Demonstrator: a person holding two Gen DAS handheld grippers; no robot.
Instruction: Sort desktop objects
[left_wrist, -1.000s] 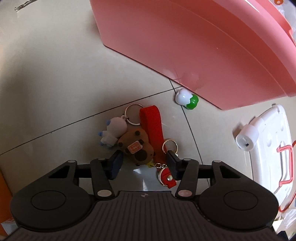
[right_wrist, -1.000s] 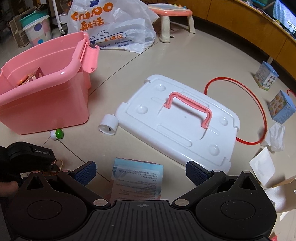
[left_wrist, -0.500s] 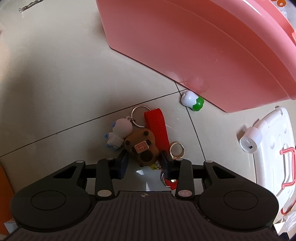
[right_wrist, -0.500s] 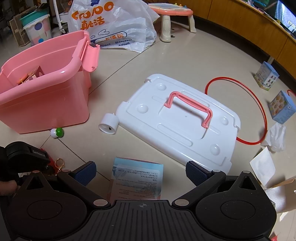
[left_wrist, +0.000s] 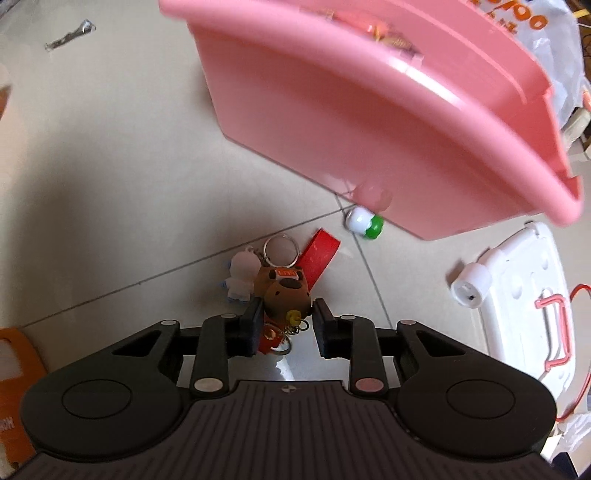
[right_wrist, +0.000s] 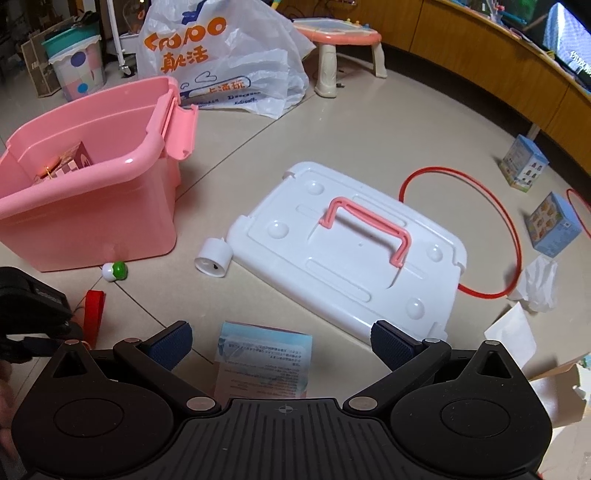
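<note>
the pink bin (right_wrist: 92, 206) sits open on the tiled floor (right_wrist: 351, 122) with a patterned box (right_wrist: 75, 160) and some small bits inside, its white lid (right_wrist: 347, 254) with the pink handle lying flat just beside it. the left gripper (left_wrist: 284, 325) has its fingers (left_wrist: 252, 328) clenched on the brown bear keychain (left_wrist: 284, 291), and the white figure (left_wrist: 242, 275), key ring (left_wrist: 280, 251) and red strap (left_wrist: 317, 258) hang with it in front of the bin. the right gripper (right_wrist: 280, 341) hovers with fingers (right_wrist: 171, 341) spread wide and released over a pale blue box (right_wrist: 264, 363). a white and green ball (right_wrist: 115, 271) lies at the bin's foot, a white roll (right_wrist: 214, 256) touching the lid. a red hoop (right_wrist: 465, 229), crumpled paper (right_wrist: 537, 284) and a printed plastic bag (right_wrist: 221, 55) lie further out.
</note>
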